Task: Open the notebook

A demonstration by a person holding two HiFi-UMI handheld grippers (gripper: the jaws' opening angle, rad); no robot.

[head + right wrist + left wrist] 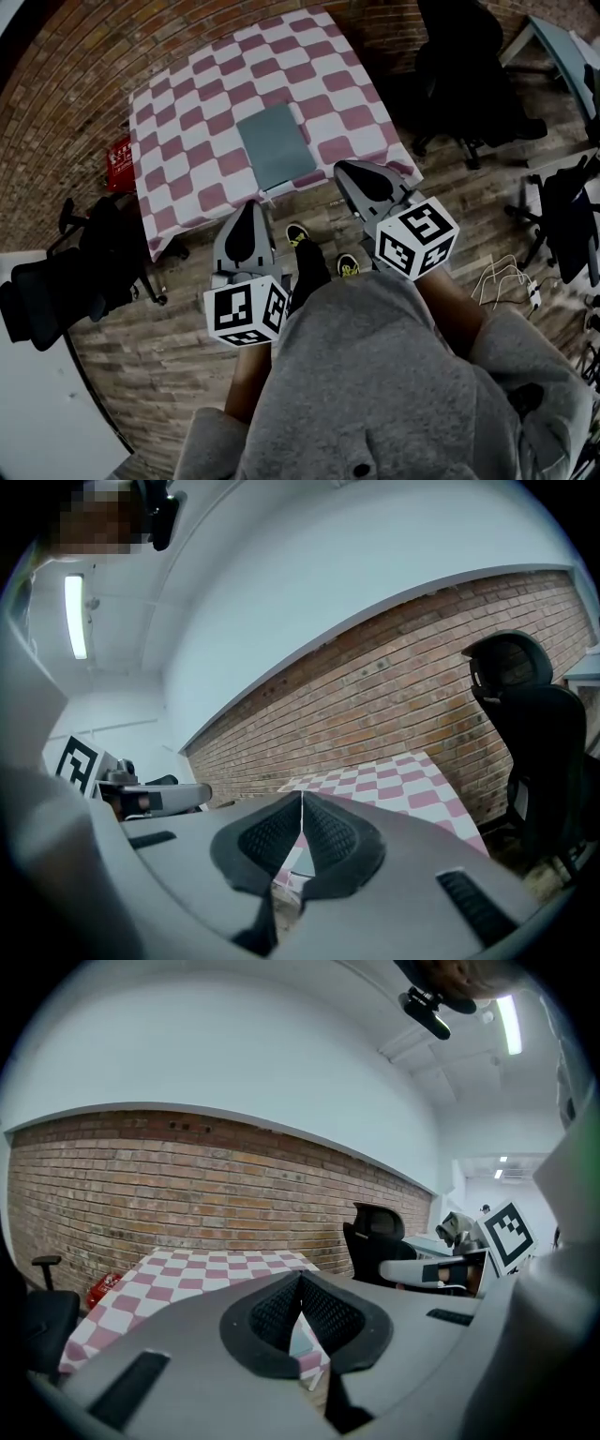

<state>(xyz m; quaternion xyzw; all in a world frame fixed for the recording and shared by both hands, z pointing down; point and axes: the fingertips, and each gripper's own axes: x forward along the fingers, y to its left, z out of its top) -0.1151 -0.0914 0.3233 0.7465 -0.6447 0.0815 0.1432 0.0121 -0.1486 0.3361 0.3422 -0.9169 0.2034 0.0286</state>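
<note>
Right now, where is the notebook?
In the head view, the closed grey notebook lies on the checked tablecloth near its front edge, ahead of the left claw and right claw.

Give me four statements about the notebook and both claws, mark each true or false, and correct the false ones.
1. The notebook lies closed on the checkered tablecloth. True.
2. The left claw grips the notebook's cover. False: its jaws are together on nothing, and it is short of the table.
3. The right claw has its jaws together and holds nothing. True.
4. The notebook sits at the table's far edge, against the brick wall. False: it lies by the near edge, the one closest to the person.
</note>
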